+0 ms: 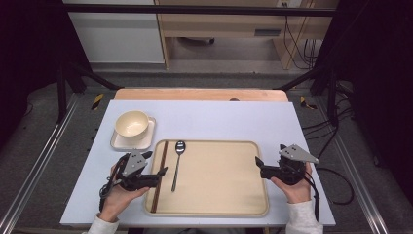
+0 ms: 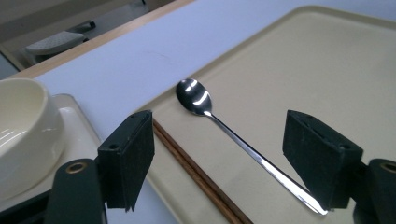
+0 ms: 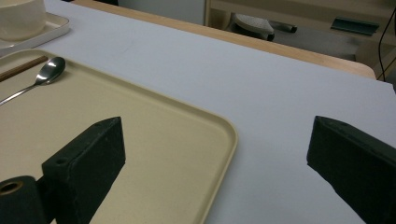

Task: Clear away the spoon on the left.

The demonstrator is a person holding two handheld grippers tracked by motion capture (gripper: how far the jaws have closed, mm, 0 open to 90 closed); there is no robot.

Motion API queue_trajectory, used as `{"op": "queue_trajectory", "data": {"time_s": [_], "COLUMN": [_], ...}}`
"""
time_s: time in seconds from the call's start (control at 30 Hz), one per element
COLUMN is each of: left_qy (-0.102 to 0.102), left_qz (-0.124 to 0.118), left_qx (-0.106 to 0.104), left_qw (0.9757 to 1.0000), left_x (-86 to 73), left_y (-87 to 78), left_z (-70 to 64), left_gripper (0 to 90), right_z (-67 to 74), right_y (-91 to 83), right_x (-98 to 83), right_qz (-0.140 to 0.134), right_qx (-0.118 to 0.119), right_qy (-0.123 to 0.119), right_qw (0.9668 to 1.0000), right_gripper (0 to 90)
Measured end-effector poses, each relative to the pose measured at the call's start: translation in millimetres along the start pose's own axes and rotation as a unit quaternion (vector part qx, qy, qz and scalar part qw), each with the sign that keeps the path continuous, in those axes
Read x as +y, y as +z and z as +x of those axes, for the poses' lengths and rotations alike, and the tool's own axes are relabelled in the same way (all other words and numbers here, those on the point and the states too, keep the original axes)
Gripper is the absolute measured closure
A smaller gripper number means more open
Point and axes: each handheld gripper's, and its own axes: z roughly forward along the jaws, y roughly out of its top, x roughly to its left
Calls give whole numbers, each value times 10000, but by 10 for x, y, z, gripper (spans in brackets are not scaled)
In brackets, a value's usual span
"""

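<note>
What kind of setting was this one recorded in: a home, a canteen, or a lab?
Most likely a lab or test room set up for table-setting. A dark metal frame surrounds the white table, loose cables run across the floor, and a tray holds just a spoon and chopsticks.

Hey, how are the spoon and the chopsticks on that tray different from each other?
The spoon is shiny silver metal; the chopsticks are dark brown and look wooden. The spoon widens into a rounded bowl at its far end, while the chopsticks stay thin and straight. The chopsticks hug the tray's left rim; the spoon lies further in and is shorter. Both lie flat, side by side, pointing away from the person.
</note>
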Motion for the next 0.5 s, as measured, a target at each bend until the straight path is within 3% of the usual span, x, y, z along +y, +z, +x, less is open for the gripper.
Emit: {"op": "queue_trajectory", "data": {"time_s": [0.2,0.5], "left_qy": [-253,-552], "left_qz": [-206,-324], "left_qx": [233,472], "left_qw": [9992,9968], "left_x": [4,-9], "left_y": [-114,-195], "left_z": [146,302], "left_gripper": [226,214], "right_z": [-7,-16], "right_y": [-5,-16], "right_x": [2,8], "right_qz": [-3,-36], "right_qx": [-3,-19], "right_qy": [29,117], "right_qw": [10000,9999], "right_gripper": [46,46]}}
